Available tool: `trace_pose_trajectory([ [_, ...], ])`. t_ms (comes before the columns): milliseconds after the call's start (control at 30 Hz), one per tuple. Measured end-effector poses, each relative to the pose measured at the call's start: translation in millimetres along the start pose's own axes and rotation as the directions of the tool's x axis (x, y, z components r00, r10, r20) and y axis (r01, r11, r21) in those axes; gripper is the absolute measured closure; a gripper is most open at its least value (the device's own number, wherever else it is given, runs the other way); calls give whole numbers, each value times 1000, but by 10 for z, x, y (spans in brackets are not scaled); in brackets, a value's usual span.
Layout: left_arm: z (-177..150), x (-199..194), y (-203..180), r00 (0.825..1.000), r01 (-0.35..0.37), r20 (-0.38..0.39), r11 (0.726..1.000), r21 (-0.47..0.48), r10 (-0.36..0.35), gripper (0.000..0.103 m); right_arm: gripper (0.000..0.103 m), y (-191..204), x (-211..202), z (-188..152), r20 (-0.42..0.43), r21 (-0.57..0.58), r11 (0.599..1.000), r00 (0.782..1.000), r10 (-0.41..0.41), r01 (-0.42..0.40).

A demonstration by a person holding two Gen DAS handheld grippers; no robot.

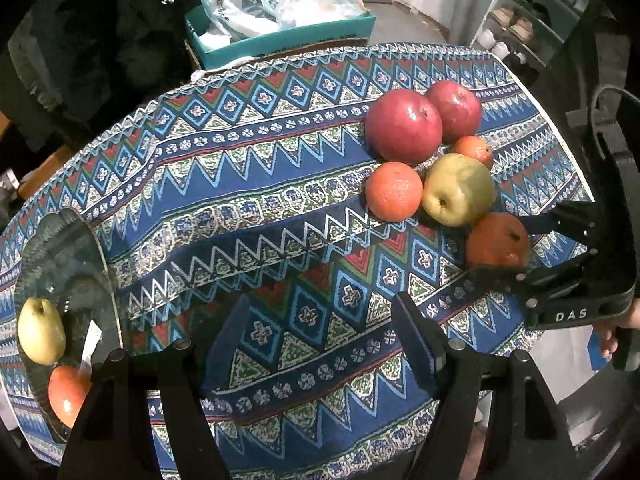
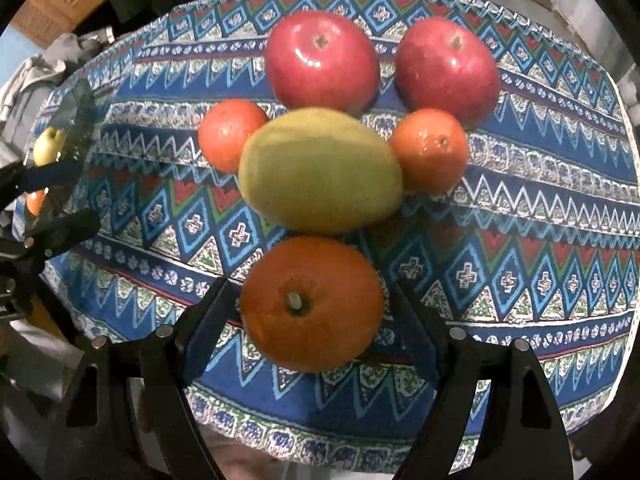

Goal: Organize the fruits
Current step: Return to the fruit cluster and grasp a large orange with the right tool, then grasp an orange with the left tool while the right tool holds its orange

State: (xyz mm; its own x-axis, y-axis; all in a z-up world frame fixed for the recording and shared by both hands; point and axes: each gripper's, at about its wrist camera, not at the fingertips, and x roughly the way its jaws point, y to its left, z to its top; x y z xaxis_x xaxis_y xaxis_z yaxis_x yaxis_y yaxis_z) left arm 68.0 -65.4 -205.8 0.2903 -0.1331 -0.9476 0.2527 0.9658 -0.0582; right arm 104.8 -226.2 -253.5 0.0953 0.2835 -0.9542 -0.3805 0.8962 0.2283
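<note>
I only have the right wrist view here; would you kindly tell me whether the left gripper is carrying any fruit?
Observer: No, the left gripper is open and empty, above bare tablecloth.
Operator: Thank you. What is in the glass bowl?
Observer: The glass bowl holds one yellow-green fruit and one small orange, side by side.
Operator: Is anything behind the table?
Observer: A teal box stands there, filled with plastic bags.
</note>
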Motion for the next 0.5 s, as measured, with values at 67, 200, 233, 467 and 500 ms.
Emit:
trace_pose_trajectory([
  [67, 15, 33, -18, 1000, -5, -2, 1000, 8, 5, 28, 25, 11, 41, -1, -3, -2, 1000, 1000, 3, -3],
  [200, 62, 89, -61, 1000, -1, -4, 1000, 18, 1, 28, 35, 12, 83, -4, -5, -14, 1000, 1000, -3, 2],
  [233, 83, 102, -74, 1000, 1, -2, 1000, 21, -1, 28, 35, 10, 82, -3, -5, -15, 1000, 1000, 0, 0],
  [467, 292, 219, -164, 1000, 18, 11, 999, 40, -19, 28, 36, -144, -63, -84, 16, 4, 1000, 1000, -4, 4],
  [500, 321, 248, -174, 1000, 24, 10, 999, 38, -24, 28, 36, -190, -105, -86, 26, 16, 1000, 1000, -9, 8],
])
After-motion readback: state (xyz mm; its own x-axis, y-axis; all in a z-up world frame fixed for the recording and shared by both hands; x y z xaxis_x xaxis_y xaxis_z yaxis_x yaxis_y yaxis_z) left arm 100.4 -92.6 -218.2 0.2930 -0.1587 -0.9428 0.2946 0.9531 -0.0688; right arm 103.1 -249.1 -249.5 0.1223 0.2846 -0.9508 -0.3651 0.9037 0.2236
